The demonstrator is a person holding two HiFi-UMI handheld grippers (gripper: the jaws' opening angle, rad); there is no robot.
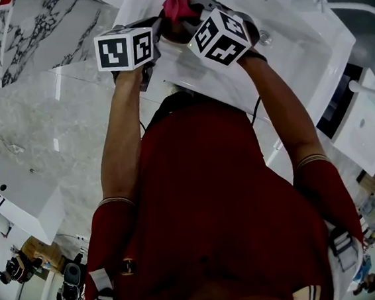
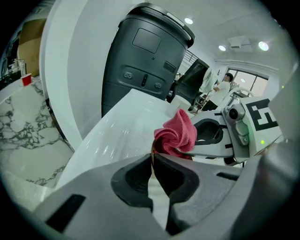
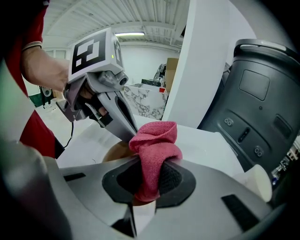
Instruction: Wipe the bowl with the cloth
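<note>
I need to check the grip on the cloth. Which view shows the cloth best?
The right gripper view: the cloth sits in the centre, pinched in the jaws of the right gripper. The left gripper view shows its bunched top from the side; the head view, only a small part.

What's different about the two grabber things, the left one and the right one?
The right gripper is clamped on the bunched pink cloth, while the left gripper pinches the thin brown rim of the bowl. The right gripper's jaws are kept apart by the thick cloth, but the left gripper's jaws sit almost together. Shared: both are shut on something, and they meet close together at the bowl.
</note>
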